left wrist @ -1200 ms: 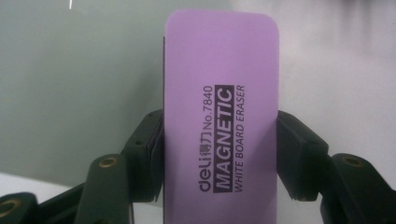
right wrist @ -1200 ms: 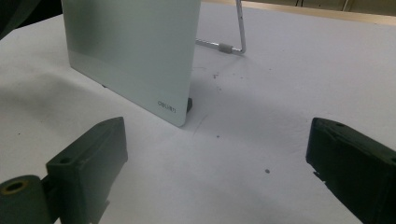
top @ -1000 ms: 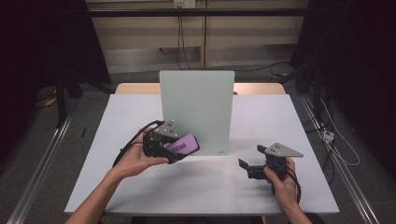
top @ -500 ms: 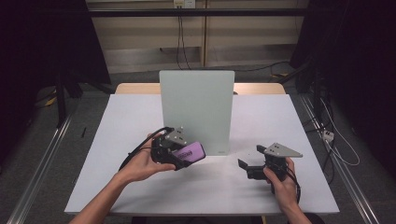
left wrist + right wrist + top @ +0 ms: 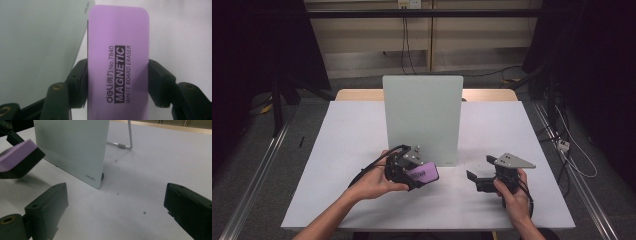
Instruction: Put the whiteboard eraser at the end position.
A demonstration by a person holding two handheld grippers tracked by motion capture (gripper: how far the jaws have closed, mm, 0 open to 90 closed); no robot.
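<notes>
the left gripper (image 5: 424, 175) has its jaws clamped on the sides of the purple magnetic eraser (image 5: 117, 60), carried just above the table (image 5: 337, 150), near the lower left of the upright whiteboard (image 5: 422, 117). so the pick-up looks done; wiping or setting it down seems left. the right gripper (image 5: 479, 175) rests at the right, jaws wide and empty.

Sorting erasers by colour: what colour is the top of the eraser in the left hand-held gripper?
Light purple with black lettering; the eraser shows best in the left gripper view.
</notes>
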